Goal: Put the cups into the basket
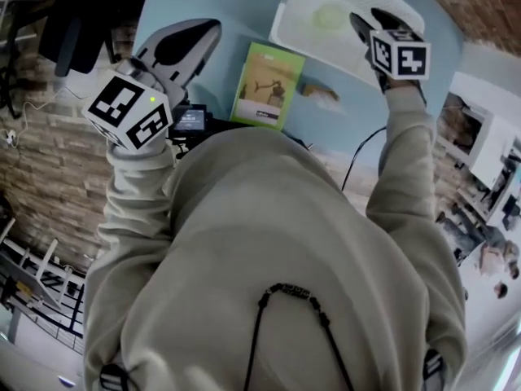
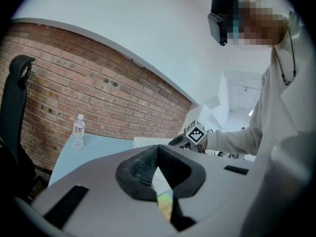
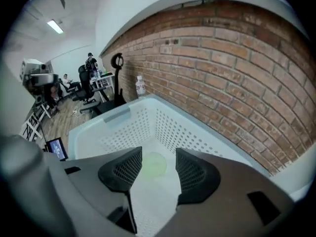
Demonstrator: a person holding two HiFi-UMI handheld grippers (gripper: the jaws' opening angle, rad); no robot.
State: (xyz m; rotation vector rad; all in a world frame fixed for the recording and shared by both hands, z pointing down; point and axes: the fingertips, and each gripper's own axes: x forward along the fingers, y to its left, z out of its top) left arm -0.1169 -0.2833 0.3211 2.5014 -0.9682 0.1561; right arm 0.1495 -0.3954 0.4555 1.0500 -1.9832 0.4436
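right gripper view, cup in basket, beneath right tool, jaws parted

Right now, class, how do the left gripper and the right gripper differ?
Jaws: the left gripper has them together, the right gripper apart. Place: the left gripper hangs left of the book; the right gripper hangs over the basket with its cup. Both hold nothing.

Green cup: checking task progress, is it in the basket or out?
In. The green cup lies on the floor of the white basket, seen between the open right tongs.
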